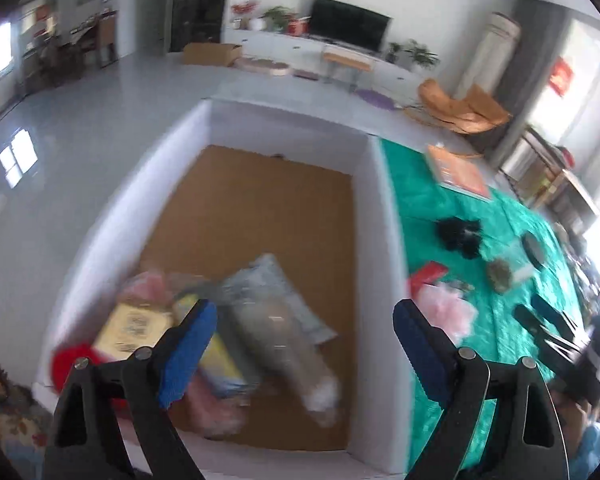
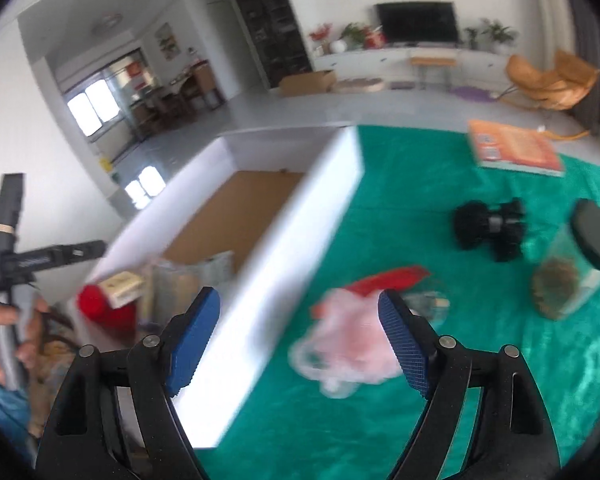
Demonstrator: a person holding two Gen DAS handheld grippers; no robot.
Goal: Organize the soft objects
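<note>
Hovering over a white-walled box point(image 1: 384, 216) with a brown floor, the left gripper point(image 1: 300, 344) has its blue-padded jaws spread wide with nothing between them; inside the box, toward seven o'clock, lie a red soft item point(image 1: 70, 360), a yellow packet point(image 1: 134, 326) and a clear-wrapped grey bundle point(image 1: 284, 320). To the right, the right gripper point(image 2: 300, 344) is likewise spread and empty above the green cloth point(image 2: 420, 184), with a pink fluffy bag point(image 2: 352, 344) just ahead between its fingers, a black fuzzy item point(image 2: 490, 230) at two o'clock and a lidded jar point(image 2: 572, 264) at three.
</note>
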